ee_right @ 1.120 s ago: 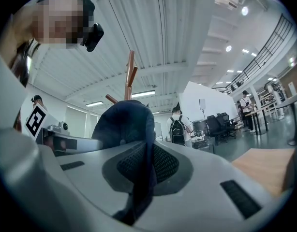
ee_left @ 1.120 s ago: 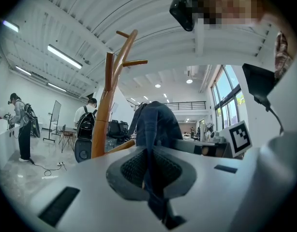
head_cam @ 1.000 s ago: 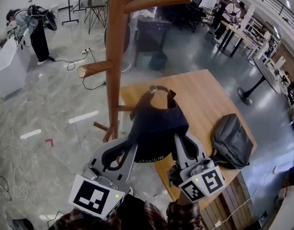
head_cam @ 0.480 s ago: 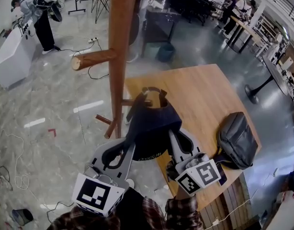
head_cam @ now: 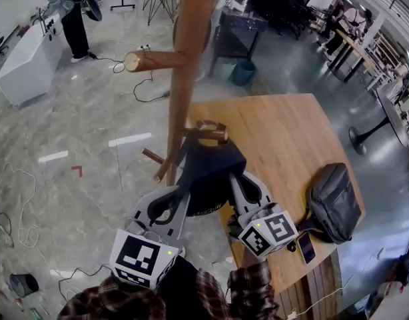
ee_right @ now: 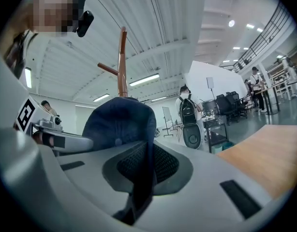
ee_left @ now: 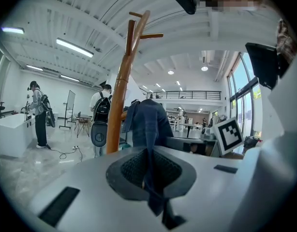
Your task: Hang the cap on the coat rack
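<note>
So at this point the dark navy fabric cap (head_cam: 208, 172) was pinched from both sides. The left gripper (head_cam: 183, 191) had its jaws clamped on one edge of the cloth, and the right gripper (head_cam: 233, 180) was clamped on the opposite edge. The cap hung stretched between them, right up against the tall brown wooden coat rack (head_cam: 184, 79). Its back strap loop (head_cam: 206, 123) was at the tip of the rack's short low peg (head_cam: 194, 133). From the head view I honestly couldn't tell if the loop was over the peg or just touching the end of it.

That was my worry. If both jaws let go while the strap was only resting on the tip, the cap would probably slide off and drop by the foot of the rack. Each grip was also on a thin bit of cloth, so a tug against the peg could pull it out of one side and leave the cap dangling crooked. And shoving too hard might rock the rack itself.
</note>
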Demonstrator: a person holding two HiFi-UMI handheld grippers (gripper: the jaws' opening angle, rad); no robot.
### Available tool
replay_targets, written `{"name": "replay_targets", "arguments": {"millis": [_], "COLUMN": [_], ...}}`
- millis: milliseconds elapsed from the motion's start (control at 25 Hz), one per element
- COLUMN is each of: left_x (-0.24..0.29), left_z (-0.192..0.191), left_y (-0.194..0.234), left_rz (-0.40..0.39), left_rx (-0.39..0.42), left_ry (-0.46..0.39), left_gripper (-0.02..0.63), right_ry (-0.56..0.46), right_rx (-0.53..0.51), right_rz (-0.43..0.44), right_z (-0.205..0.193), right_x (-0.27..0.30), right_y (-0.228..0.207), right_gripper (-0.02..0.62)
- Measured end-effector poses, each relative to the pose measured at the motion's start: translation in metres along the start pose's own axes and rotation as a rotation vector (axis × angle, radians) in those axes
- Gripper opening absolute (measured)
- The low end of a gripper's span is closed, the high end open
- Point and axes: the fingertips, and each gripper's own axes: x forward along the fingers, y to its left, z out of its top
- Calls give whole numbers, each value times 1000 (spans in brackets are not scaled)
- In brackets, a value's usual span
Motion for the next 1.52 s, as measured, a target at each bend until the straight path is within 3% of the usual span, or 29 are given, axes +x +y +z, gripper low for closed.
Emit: {"name": "replay_targets", "arguments": {"millis": [400, 800, 1280, 1520], "left_x": [-2, 10, 14, 7], "left_z": [-21, -36, -34, -31], "left_y": [21, 29, 28, 20], "left_rz": [77, 88, 54, 36], "left_rx": [-17, -36, -102, -104], "left_ry": [43, 56, 41, 33], "left_gripper": [18, 18, 20, 31], "right_ry": [87, 113, 81, 56], "right_rx": [-9, -67, 4, 9], "right_rz": [15, -12, -53, -51], "right_z": [-36, -51, -44, -31], "right_x": [33, 46, 45, 35], "right_y": [7, 3, -7, -4], "right_gripper": [26, 25, 26, 78]}}
